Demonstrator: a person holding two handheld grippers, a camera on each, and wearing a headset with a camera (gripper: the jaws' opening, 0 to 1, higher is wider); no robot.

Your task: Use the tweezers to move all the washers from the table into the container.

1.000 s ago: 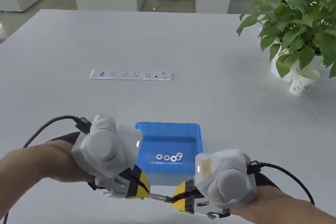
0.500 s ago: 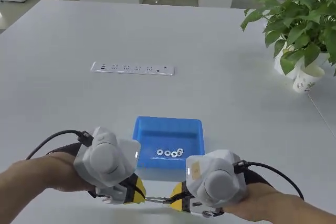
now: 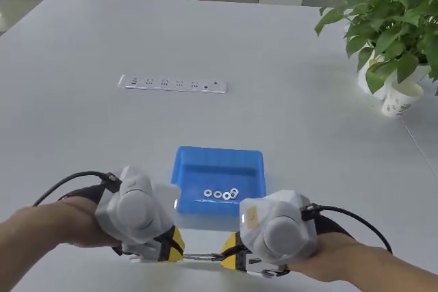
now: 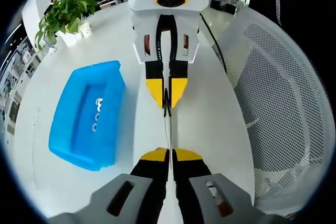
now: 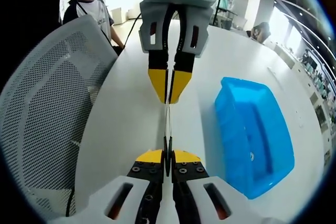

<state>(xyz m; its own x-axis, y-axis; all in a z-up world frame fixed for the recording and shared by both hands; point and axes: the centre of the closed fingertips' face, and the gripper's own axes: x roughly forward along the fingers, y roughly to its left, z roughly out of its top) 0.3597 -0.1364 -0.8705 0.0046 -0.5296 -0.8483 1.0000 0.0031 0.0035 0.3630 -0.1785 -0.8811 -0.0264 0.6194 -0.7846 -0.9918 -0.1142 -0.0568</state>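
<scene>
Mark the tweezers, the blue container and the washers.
tweezers (image 4: 168,129): left gripper view, middle of the thin shaft.
blue container (image 3: 219,150): head view, far rim.
washers (image 3: 220,195): head view, middle of the row on the floor inside.

white table (image 3: 287,121), blue container (image 3: 217,151) near front edge, power strip (image 3: 171,85) mid-table, potted plant (image 3: 390,25) at right

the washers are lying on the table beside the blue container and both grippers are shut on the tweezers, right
Not quite: the washers lie inside the blue container, not beside it, as the head view shows. The left gripper and right gripper are indeed both shut on the tweezers.
</scene>
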